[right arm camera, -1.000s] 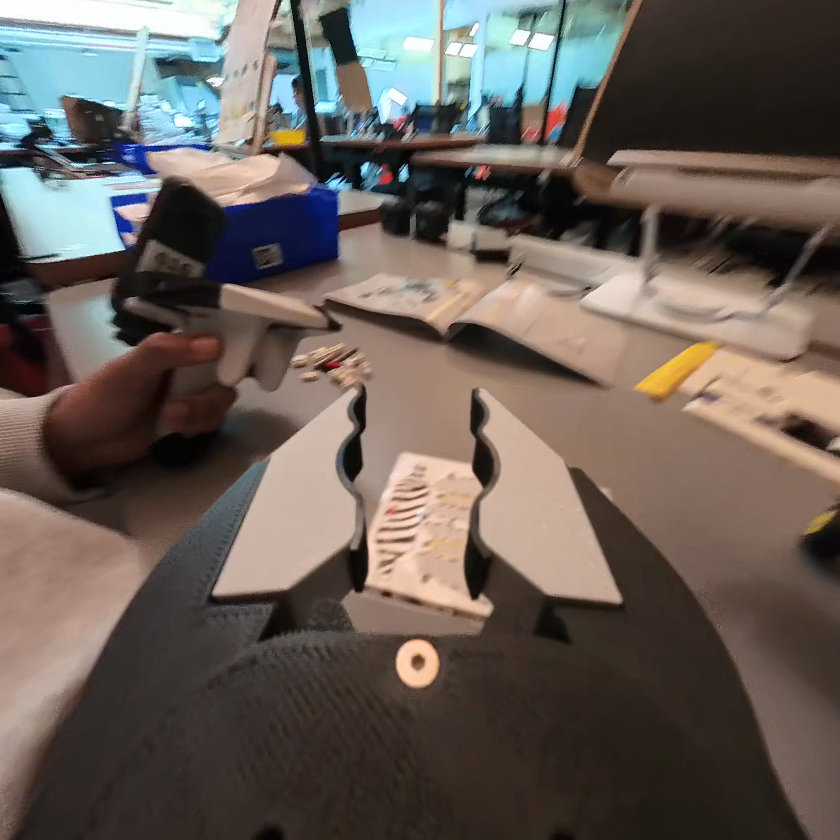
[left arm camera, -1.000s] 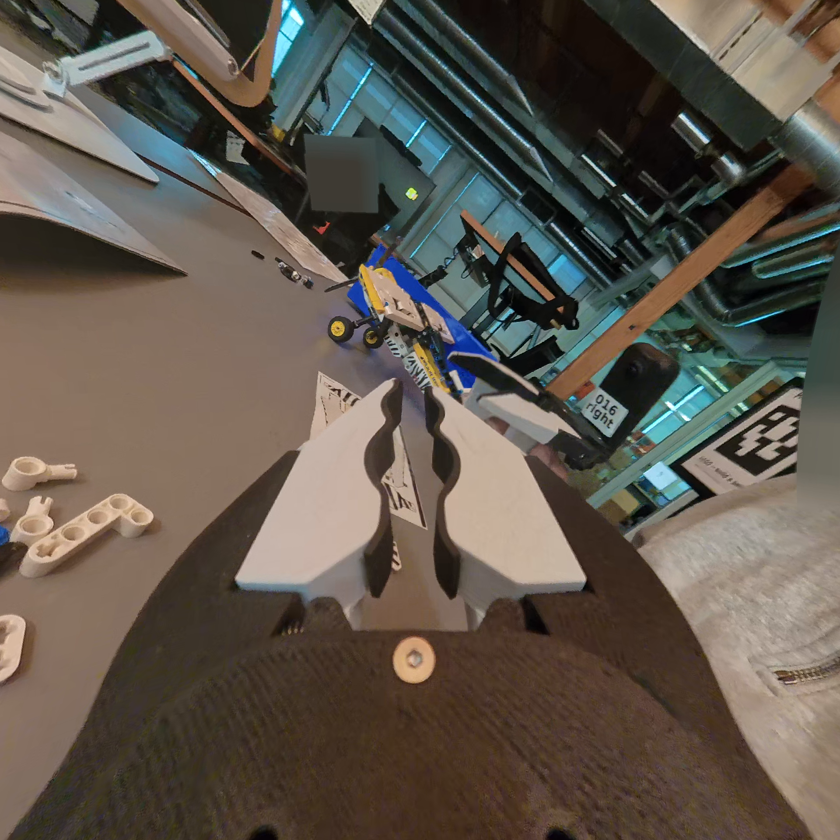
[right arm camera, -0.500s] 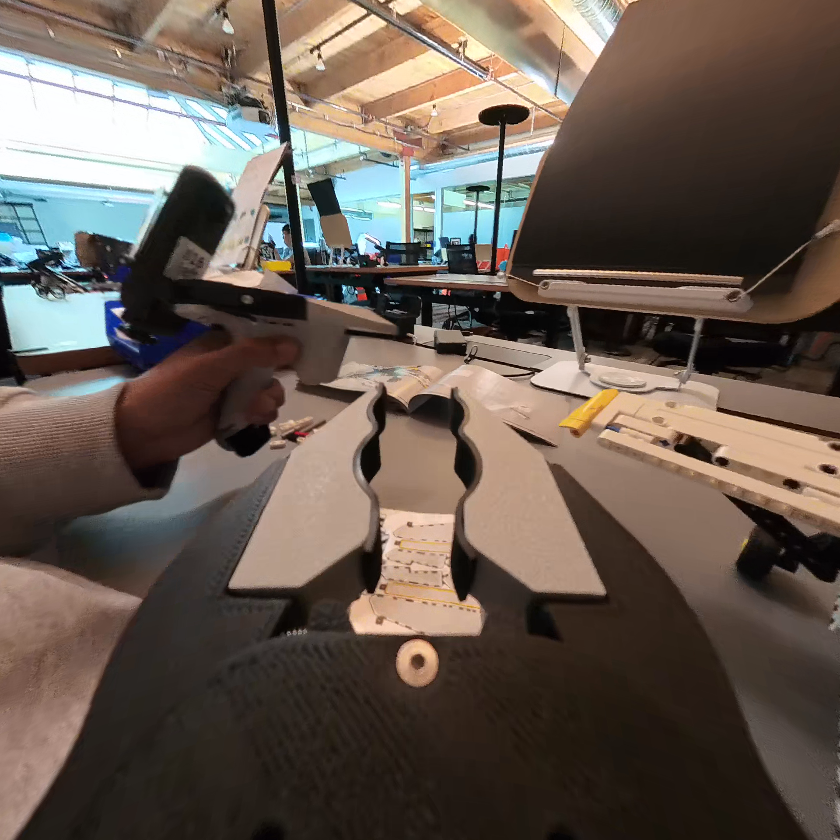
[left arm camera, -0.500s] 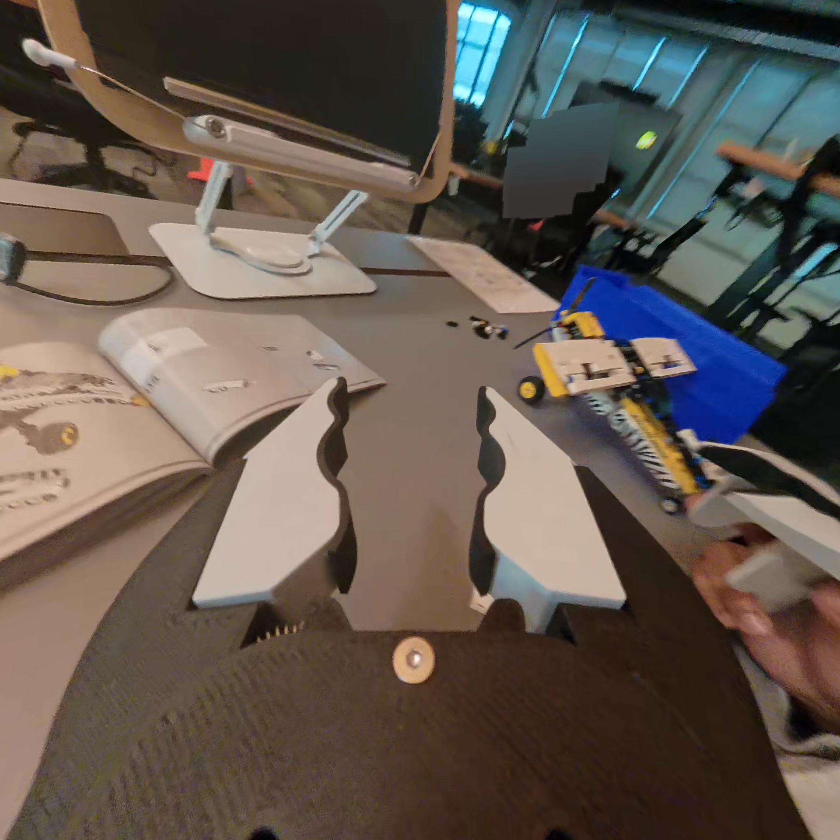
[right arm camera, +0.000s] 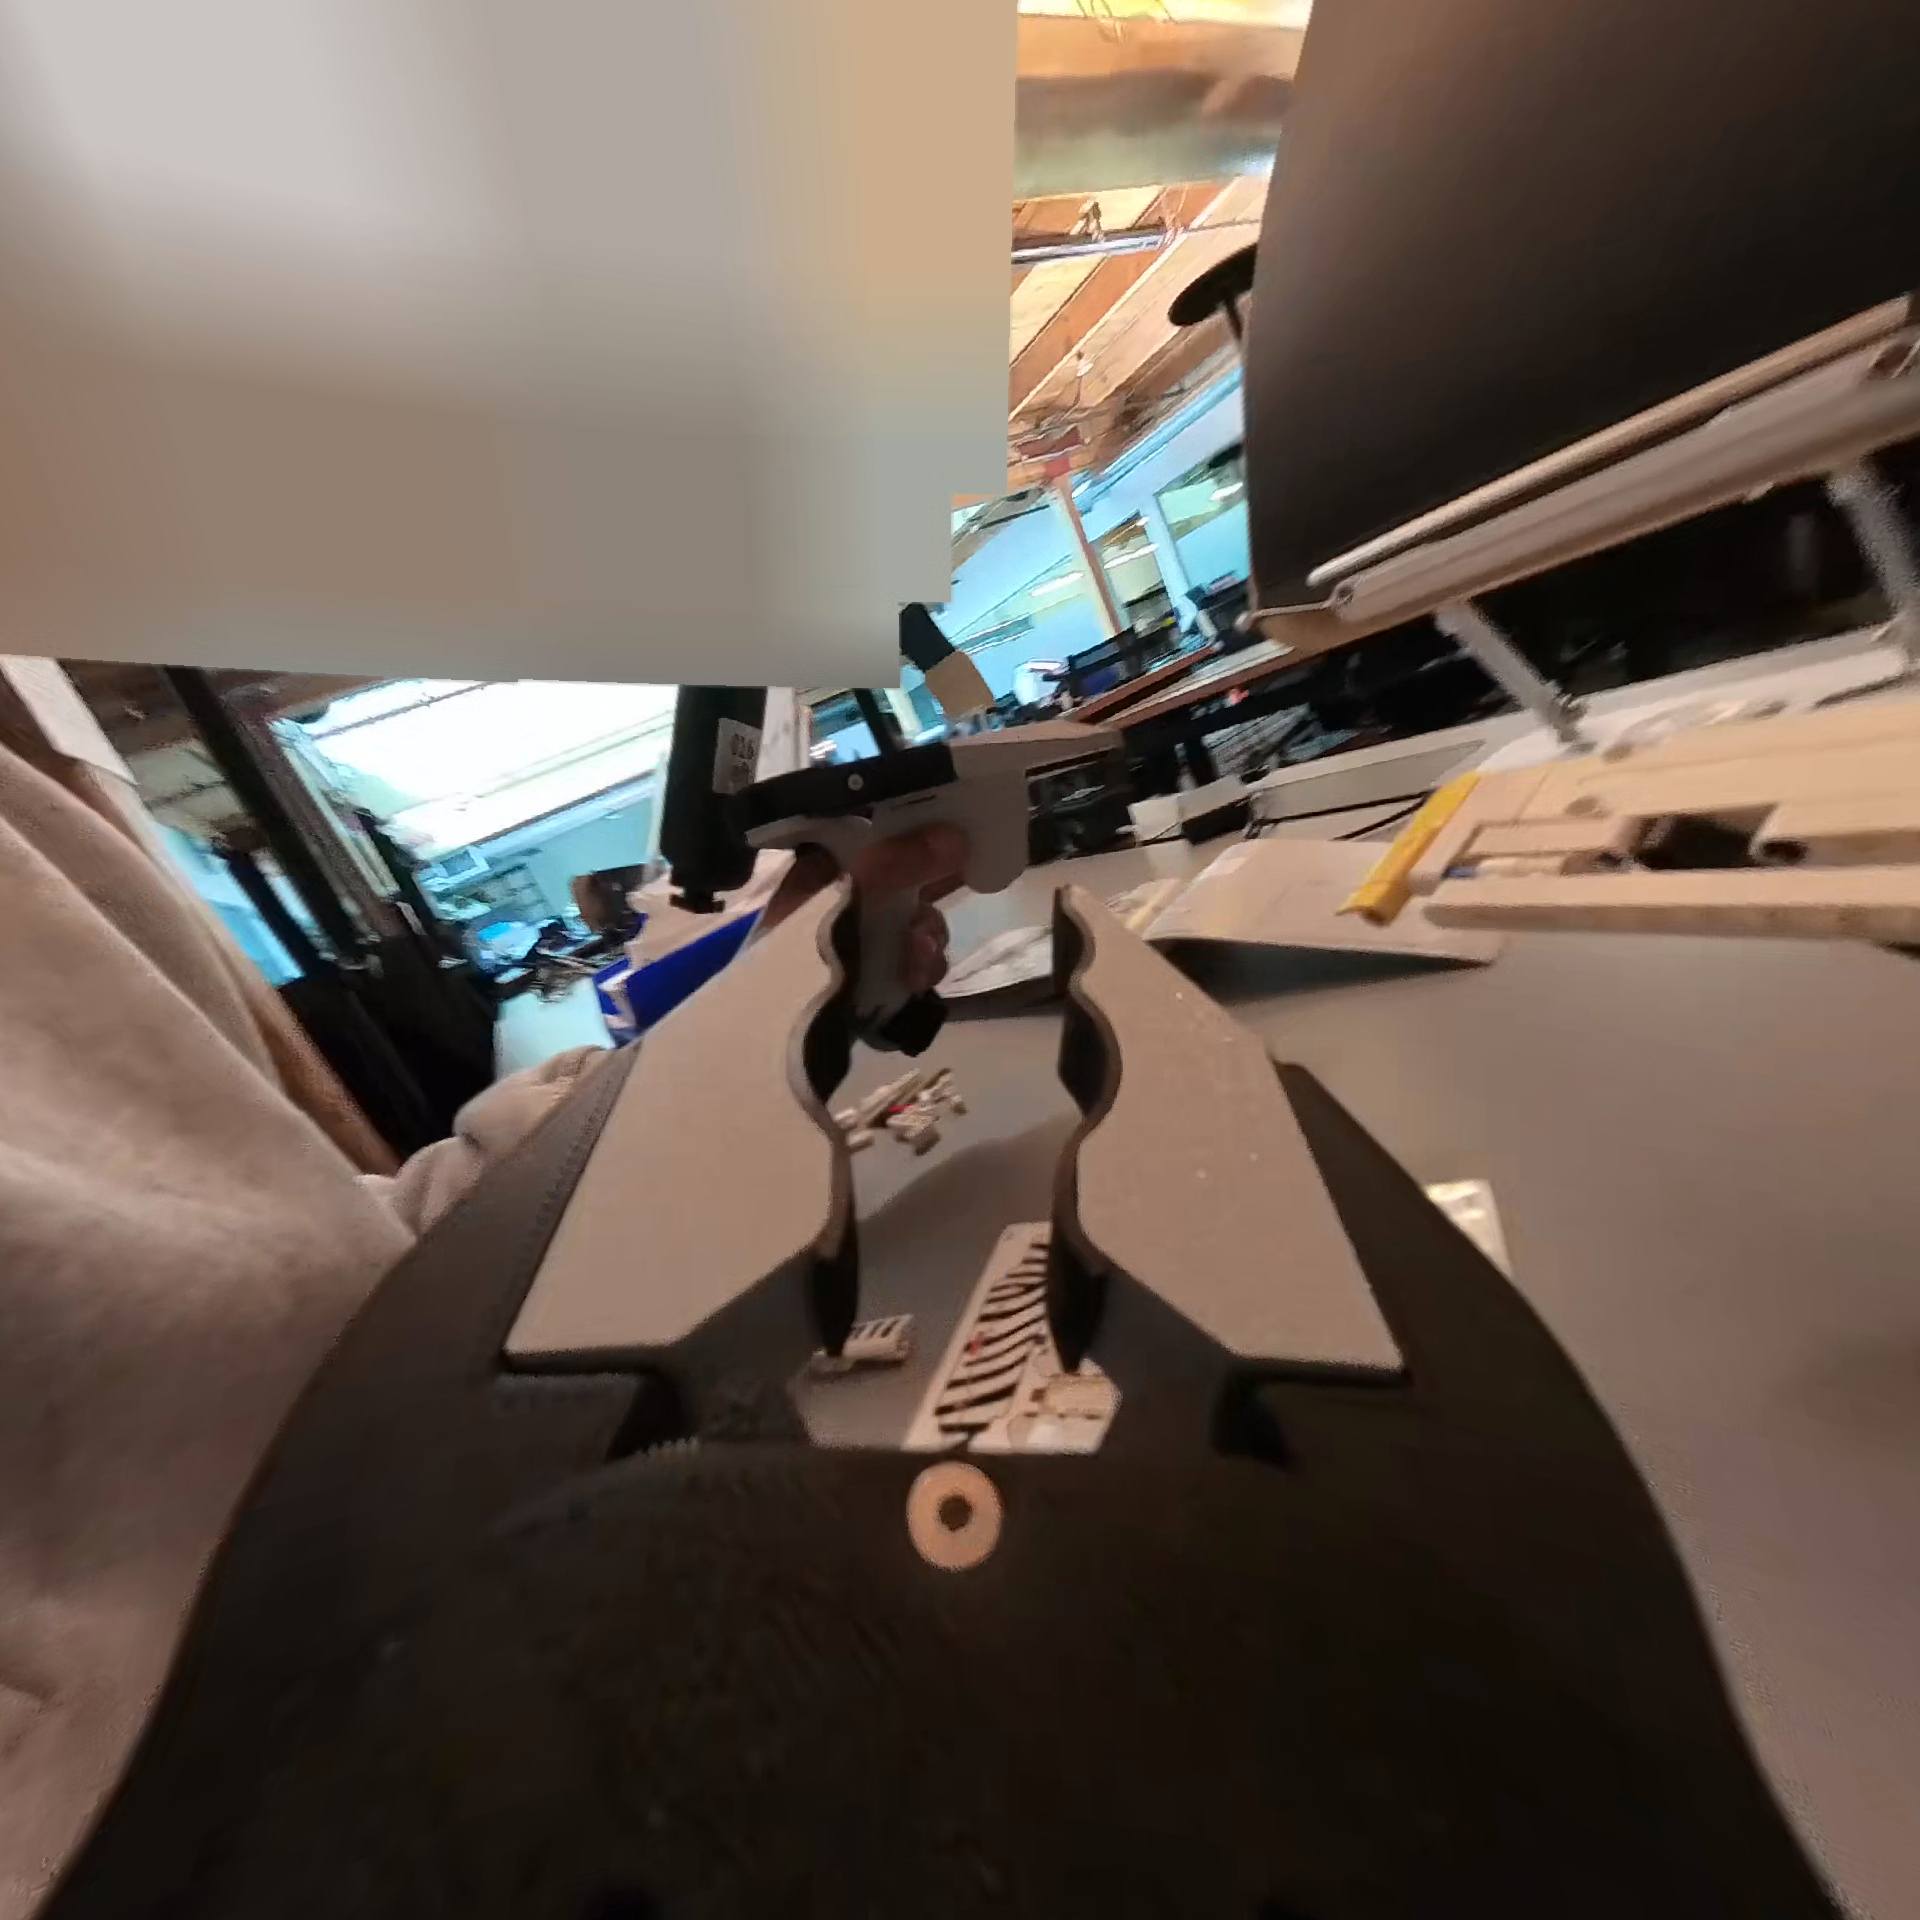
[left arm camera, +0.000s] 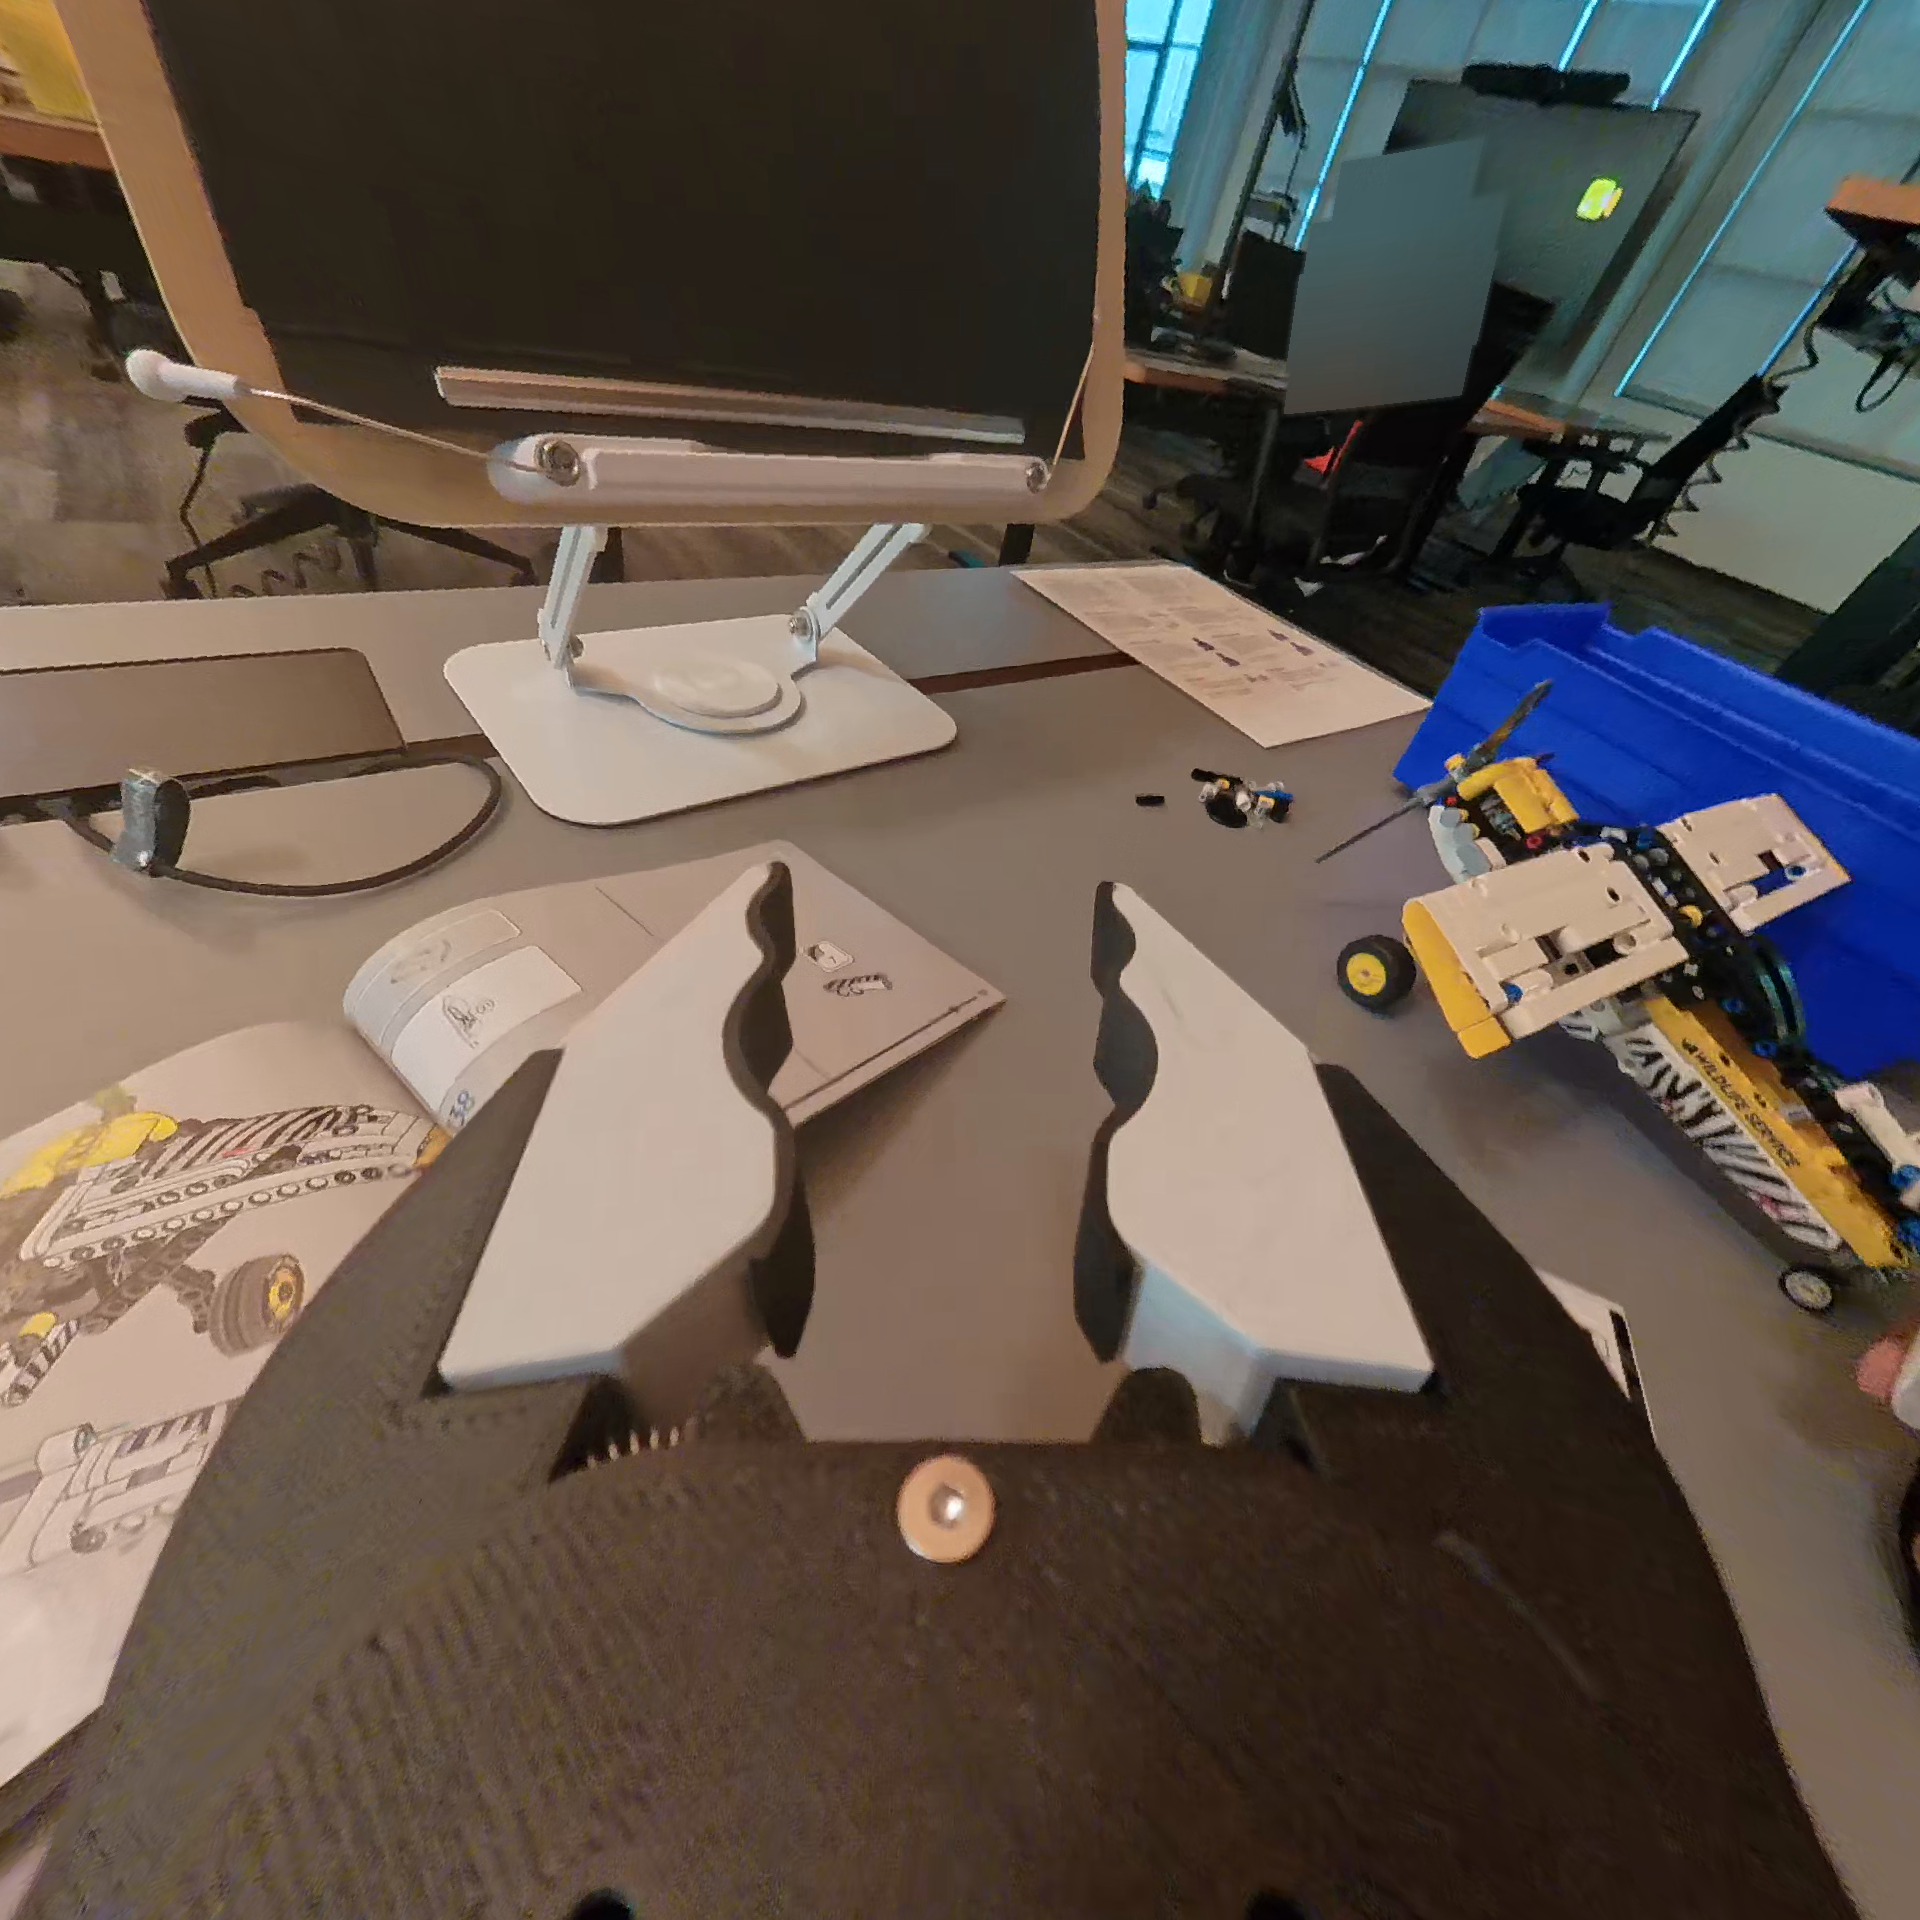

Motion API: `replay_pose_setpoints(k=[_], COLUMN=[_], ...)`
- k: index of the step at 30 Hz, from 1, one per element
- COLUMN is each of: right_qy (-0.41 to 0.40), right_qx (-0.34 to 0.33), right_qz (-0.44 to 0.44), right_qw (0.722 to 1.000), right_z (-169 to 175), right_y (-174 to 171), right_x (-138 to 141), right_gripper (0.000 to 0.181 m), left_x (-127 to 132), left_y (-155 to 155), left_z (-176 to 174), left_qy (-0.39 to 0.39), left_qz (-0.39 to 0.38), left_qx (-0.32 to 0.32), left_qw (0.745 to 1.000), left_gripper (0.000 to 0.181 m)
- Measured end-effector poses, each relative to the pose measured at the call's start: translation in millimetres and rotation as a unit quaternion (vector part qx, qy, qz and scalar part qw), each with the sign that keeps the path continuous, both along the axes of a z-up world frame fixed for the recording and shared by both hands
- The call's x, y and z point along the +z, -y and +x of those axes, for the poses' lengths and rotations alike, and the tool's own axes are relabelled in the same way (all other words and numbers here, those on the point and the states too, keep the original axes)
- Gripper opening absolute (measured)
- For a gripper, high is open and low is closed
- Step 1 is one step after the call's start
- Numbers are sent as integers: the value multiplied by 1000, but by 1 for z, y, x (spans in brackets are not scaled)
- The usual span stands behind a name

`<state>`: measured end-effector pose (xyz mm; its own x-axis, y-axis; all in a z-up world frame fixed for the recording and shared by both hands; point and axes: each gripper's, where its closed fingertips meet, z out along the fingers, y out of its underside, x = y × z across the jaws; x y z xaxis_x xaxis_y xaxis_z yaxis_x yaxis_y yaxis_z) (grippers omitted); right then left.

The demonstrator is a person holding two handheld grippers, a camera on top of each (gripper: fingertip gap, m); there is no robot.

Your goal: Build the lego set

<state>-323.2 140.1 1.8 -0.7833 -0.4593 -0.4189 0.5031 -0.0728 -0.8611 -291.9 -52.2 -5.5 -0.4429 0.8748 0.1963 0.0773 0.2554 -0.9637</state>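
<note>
Lego plane: part-built, yellow and white with zebra-striped fuselage, standing on the desk on its wheels, against a blue bin, on the right of the left wrist view; its white wing fills the right edge of the right wrist view.
Loose parts: small cluster beyond the plane; second pile near the left gripper's handle.
Sticker sheet: flat on the desk under the right gripper.
Instruction booklet: open, left of centre.
Left gripper: fingers wide apart, empty, held above the desk.
Right gripper: fingers apart, empty.
Step in hand: probably between placements, consulting the booklet.
Next move: likely select a piece, closing the fingers squarely on it.
Background: laptop stand.
</note>
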Motion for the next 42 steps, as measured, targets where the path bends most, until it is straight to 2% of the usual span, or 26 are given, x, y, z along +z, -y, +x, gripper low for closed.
replay_pose_setpoints(k=[3, 9, 16, 21, 25, 29, 31, 37, 42], right_qy=[24, -5, -38, -69, -75, -84, -91, -97, -81], right_qx=[29, 19, 5, -1, -4, -7, -9, -11, -9], right_qz=[11, 2, -7, -9, -9, -10, -11, -14, -15], right_qw=[999, 1000, 999, 998, 997, 996, 996, 995, 997], right_z=[3, 8, 13, 20, 21, 23, 24, 25, 22], right_y=[0, -3, -9, -10, -10, -10, -11, -12, -13], right_x=[-2, 0, 1, 1, 1, 0, 0, 1, 1], right_gripper=[36, 34, 31, 29, 28, 28, 28, 25, 25], left_x=[-4, -19, -73, -101, -95, -112, -113, -105, -96], left_y=[-9, -42, -128, -186, -192, -200, -203, -255, -242], left_z=[13, 47, 79, 94, 96, 95, 93, 76, 78], left_qy=[19, 34, 140, 147, 120, 166, 172, 143, 121], left_qz=[1, 34, 85, 155, 160, 183, 172, 190, 188], left_qx=[-6, -21, -122, -178, -173, -181, -182, -290, -278], left_qw=[1000, 999, 979, 961, 964, 952, 953, 927, 934], left_gripper=[54, 49, 45, 42, 41, 45, 45, 43, 37])
